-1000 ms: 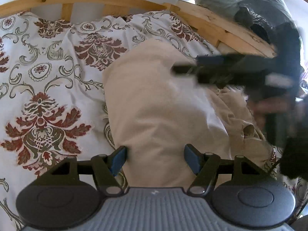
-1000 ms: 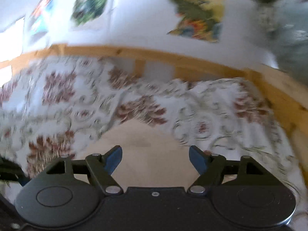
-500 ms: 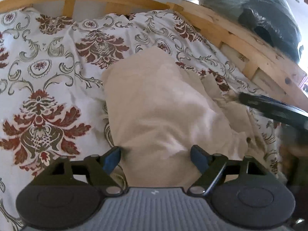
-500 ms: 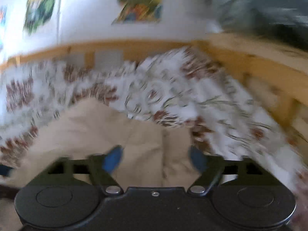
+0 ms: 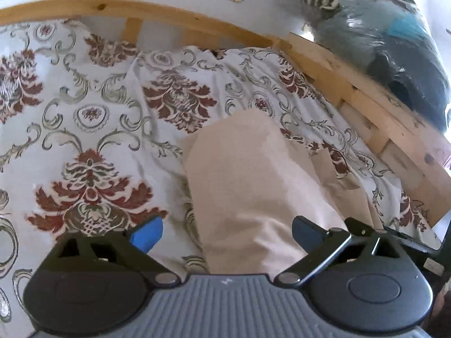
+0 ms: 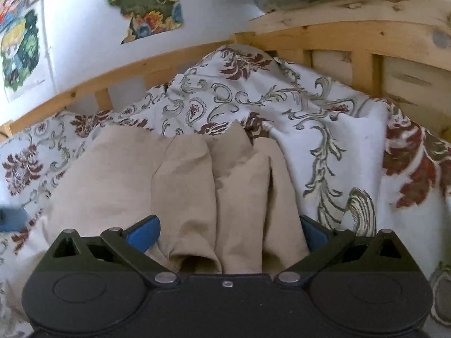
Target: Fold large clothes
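Note:
A beige garment point(image 5: 253, 183) lies on a bedsheet point(image 5: 84, 118) printed with red and grey flowers. In the left wrist view it is a smooth flat panel running away from me. My left gripper point(image 5: 227, 231) hovers over its near end with the jaws opening. The cloth lies under the gap, and the blue pads point(image 5: 148, 232) do not press it. In the right wrist view the garment point(image 6: 225, 186) shows long lengthwise folds. My right gripper point(image 6: 228, 231) stands wide open, with those folds between its pads and not pinched.
A wooden bed rail point(image 5: 352, 93) curves round the far and right sides. On it rests a plastic-wrapped bundle point(image 5: 394, 42). Posters point(image 6: 143, 2) hang on the white wall behind the rail point(image 6: 366, 31). The sheet bunches up high at the right point(image 6: 338, 129).
The right gripper swept out of the middle of the left wrist view, swung right and sank to the garment's folds. Both grippers' jaws have spread wider. The left gripper shifted slightly.

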A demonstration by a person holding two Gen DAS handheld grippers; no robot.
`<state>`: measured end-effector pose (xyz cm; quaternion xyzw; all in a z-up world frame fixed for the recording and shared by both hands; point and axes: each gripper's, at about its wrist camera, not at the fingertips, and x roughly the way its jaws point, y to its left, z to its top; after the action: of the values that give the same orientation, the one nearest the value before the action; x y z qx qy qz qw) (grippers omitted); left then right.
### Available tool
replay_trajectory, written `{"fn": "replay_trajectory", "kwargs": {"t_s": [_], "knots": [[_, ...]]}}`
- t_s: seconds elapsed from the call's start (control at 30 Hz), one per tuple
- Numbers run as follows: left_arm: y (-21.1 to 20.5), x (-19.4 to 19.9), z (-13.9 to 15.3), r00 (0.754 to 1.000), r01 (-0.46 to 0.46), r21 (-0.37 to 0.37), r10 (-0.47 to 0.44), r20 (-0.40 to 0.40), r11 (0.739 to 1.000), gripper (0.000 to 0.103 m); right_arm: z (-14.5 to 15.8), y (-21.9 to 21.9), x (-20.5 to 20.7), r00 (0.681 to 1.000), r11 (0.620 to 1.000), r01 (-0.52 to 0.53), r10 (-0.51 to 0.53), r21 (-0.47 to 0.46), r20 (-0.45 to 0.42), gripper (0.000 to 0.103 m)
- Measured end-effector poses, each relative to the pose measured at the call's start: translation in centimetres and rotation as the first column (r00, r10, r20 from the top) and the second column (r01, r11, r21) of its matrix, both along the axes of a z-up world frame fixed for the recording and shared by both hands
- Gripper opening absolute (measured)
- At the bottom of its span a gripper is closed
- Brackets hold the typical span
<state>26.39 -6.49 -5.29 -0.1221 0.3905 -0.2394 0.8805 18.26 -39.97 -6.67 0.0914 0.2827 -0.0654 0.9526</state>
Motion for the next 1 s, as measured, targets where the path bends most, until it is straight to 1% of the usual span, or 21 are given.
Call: {"fn": "replay_trajectory", "kwargs": {"t_s": [0.07, 0.17, 0.23, 0.27, 0.3, 0.37, 0.43, 0.47, 0.5, 0.57, 0.6, 0.63, 0.67, 0.7, 0.73, 0.8, 0.83, 0.87, 0.9, 0.97, 1.0], "knots": [[0.4, 0.8, -0.7, 0.999, 0.013, -0.017, -0.014, -0.034, 1.0, 0.1, -0.2, -0.9, -0.1, 1.0, 0.998, 0.022, -0.022, 0.06, 0.004, 0.102], [0.3, 2.5, -2.3, 0.993, 0.06, -0.088, -0.069, -0.097, 0.994, 0.1, -1.0, -2.1, 0.3, 1.0, 0.985, 0.001, -0.001, 0.175, 0.003, 0.102], [-0.2, 3.6, -3.9, 0.983, 0.076, -0.103, -0.092, -0.156, 0.992, 0.103, -1.3, -1.9, 0.3, 1.0, 0.984, -0.02, 0.021, 0.176, -0.004, 0.102], [-0.3, 4.1, -4.6, 0.978, 0.089, -0.134, -0.112, -0.176, 0.987, 0.103, -1.5, -1.8, 0.4, 0.999, 0.984, -0.036, 0.038, 0.174, -0.012, 0.102], [-0.4, 4.4, -5.1, 0.974, 0.101, -0.164, -0.131, -0.183, 0.981, 0.103, -1.8, -1.7, 0.4, 0.999, 0.983, -0.044, 0.048, 0.176, -0.022, 0.102], [-0.7, 4.9, -5.7, 0.967, 0.104, -0.195, -0.145, -0.209, 0.975, 0.103, -2.1, -1.8, 0.4, 0.998, 0.981, -0.05, 0.055, 0.186, -0.02, 0.102], [-1.3, 5.5, -6.5, 0.945, 0.109, -0.245, -0.177, -0.274, 0.963, 0.103, -2.1, -2.0, 0.3, 0.998, 0.977, -0.051, 0.056, 0.209, -0.019, 0.099], [-1.5, 5.5, -6.8, 0.939, 0.103, -0.25, -0.177, -0.295, 0.963, 0.103, -2.1, -2.1, 0.1, 0.998, 0.973, -0.05, 0.056, 0.223, -0.02, 0.096], [-1.8, 5.4, -6.9, 0.941, 0.096, -0.248, -0.17, -0.293, 0.964, 0.103, -2.0, -2.1, -0.2, 0.999, 0.971, -0.042, 0.049, 0.237, -0.024, 0.093], [-2.4, 5.0, -6.4, 0.952, 0.102, -0.215, -0.158, -0.263, 0.971, 0.097, -1.6, -2.1, -0.8, 0.999, 0.967, -0.024, 0.034, 0.254, -0.032, 0.088], [-2.8, 4.7, -6.2, 0.957, 0.101, -0.197, -0.149, -0.249, 0.975, 0.095, -1.3, -2.0, -1.0, 0.999, 0.969, -0.017, 0.025, 0.246, -0.03, 0.084], [-3.0, 4.5, -5.9, 0.961, 0.101, -0.176, -0.142, -0.237, 0.979, 0.09, -1.1, -1.9, -1.3, 0.999, 0.972, -0.008, 0.016, 0.236, -0.032, 0.081], [-3.4, 4.2, -5.4, 0.966, 0.106, -0.14, -0.135, -0.22, 0.985, 0.084, -1.0, -1.8, -1.5, 0.999, 0.973, 0.004, 0.004, 0.23, -0.034, 0.074], [-3.7, 3.9, -5.0, 0.97, 0.103, -0.108, -0.124, -0.207, 0.989, 0.082, -0.8, -1.9, -1.7, 0.999, 0.975, 0.018, -0.009, 0.224, -0.037, 0.065], [-3.7, 3.7, -4.7, 0.972, 0.09, -0.095, -0.109, -0.207, 0.991, 0.076, -0.7, -1.9, -1.9, 0.999, 0.974, 0.023, -0.015, 0.225, -0.039, 0.062], [-3.9, 3.3, -3.8, 0.976, 0.053, -0.077, -0.068, -0.206, 0.996, 0.067, -0.4, -2.1, -2.2, 0.999, 0.972, 0.026, -0.019, 0.235, -0.03, 0.048], [-4.0, 3.0, -3.3, 0.979, 0.041, -0.067, -0.053, -0.199, 0.997, 0.061, -0.1, -1.9, -2.4, 1.0, 0.971, 0.019, -0.014, 0.237, -0.022, 0.044], [-4.0, 2.6, -2.7, 0.982, 0.034, -0.06, -0.045, -0.184, 0.998, 0.055, 0.2, -1.7, -2.5, 1.0, 0.973, 0.007, -0.004, 0.231, -0.015, 0.036], [-3.8, 2.3, -2.0, 0.984, 0.031, -0.057, -0.041, -0.176, 0.998, 0.052, 0.4, -1.5, -2.6, 1.0, 0.975, -0.007, 0.009, 0.223, -0.007, 0.029], [-3.2, 1.9, -0.8, 0.984, 0.023, -0.056, -0.033, -0.174, 0.998, 0.045, 1.1, -0.9, -3.0, 0.999, 0.973, -0.036, 0.035, 0.227, 0.009, 0.02], [-2.6, 1.5, -0.1, 0.984, 0.019, -0.06, -0.03, -0.177, 0.998, 0.044, 1.6, -0.4, -3.2, 0.998, 0.973, -0.056, 0.053, 0.226, 0.02, 0.018]]}}
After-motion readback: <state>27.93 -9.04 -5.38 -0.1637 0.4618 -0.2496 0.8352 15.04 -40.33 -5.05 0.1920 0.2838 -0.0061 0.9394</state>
